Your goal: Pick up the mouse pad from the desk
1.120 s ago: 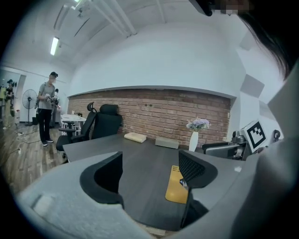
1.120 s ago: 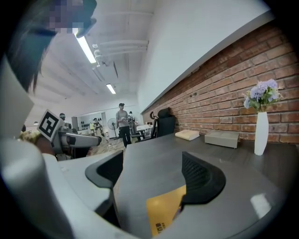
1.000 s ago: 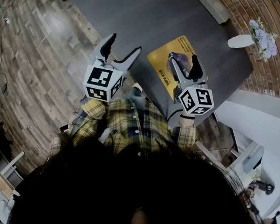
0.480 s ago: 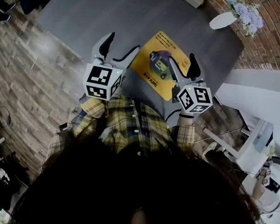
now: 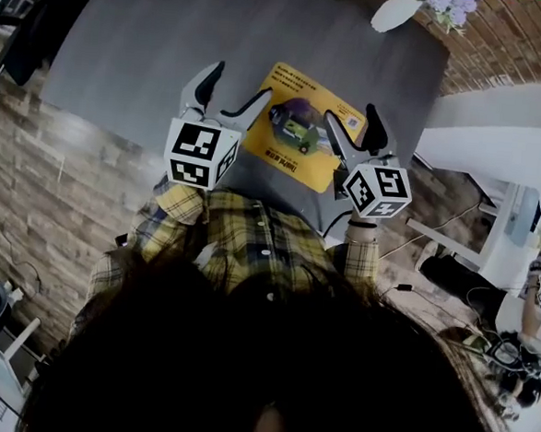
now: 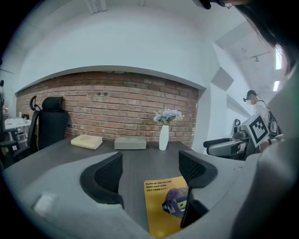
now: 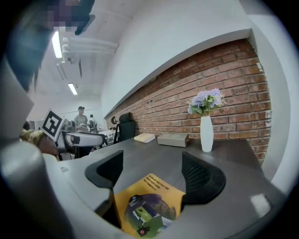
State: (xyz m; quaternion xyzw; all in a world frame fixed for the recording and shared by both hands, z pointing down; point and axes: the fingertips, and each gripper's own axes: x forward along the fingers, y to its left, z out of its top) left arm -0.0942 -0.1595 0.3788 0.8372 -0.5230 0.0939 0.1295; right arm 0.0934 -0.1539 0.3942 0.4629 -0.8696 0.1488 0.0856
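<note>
Left hand-held gripper (image 5: 235, 88), jaws apart, right hand-held gripper (image 5: 353, 122) alongside, jaws apart, both pointing forward

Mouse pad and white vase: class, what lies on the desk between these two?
Nothing: only bare grey desk top separates the yellow mouse pad from the white vase, seen best in the left gripper view.

Yellow mouse pad (image 5: 304, 128) lies flat on the grey desk (image 5: 152, 54).

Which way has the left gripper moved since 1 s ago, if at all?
Yes. The left gripper shifted right, closer to the mouse pad.
</note>
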